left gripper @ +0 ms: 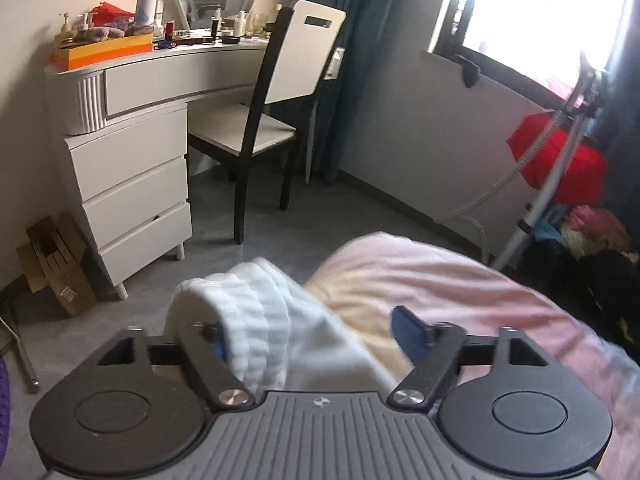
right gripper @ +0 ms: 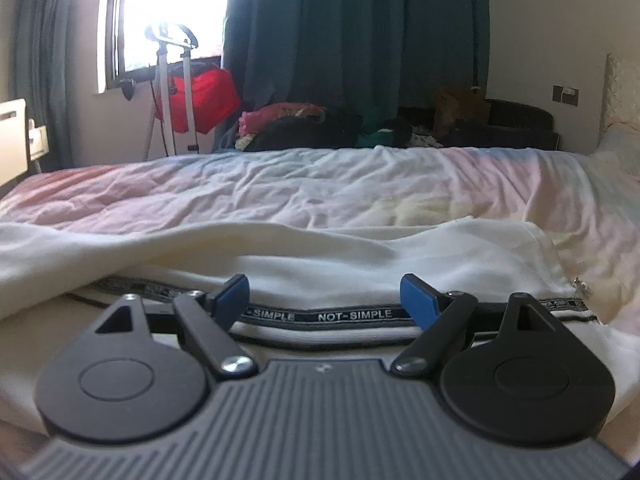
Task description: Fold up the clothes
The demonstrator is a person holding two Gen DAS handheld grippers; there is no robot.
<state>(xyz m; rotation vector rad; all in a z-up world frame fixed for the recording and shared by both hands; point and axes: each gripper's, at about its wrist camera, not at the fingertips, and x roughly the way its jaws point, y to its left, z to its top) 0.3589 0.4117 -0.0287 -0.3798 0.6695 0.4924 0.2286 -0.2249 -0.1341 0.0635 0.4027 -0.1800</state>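
Two tools are in my feeds: my left tool (left gripper: 316, 340) is spread wide, white ribbed cuff (left gripper: 248, 312) draped over its 9 o'clock finger. My right tool (right gripper: 326, 300), also apart, hovers above the cream garment (right gripper: 320, 256) on the bed (right gripper: 280, 184), its "NOT-SIMPLE" band (right gripper: 352, 315) between the fingers.

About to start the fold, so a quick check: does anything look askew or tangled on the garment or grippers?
Yes: the ribbed cuff of the white garment is draped over the left gripper, hiding one blue pad while the jaws stand open. The right gripper is open over the lettered hem band. Nothing looks damaged.
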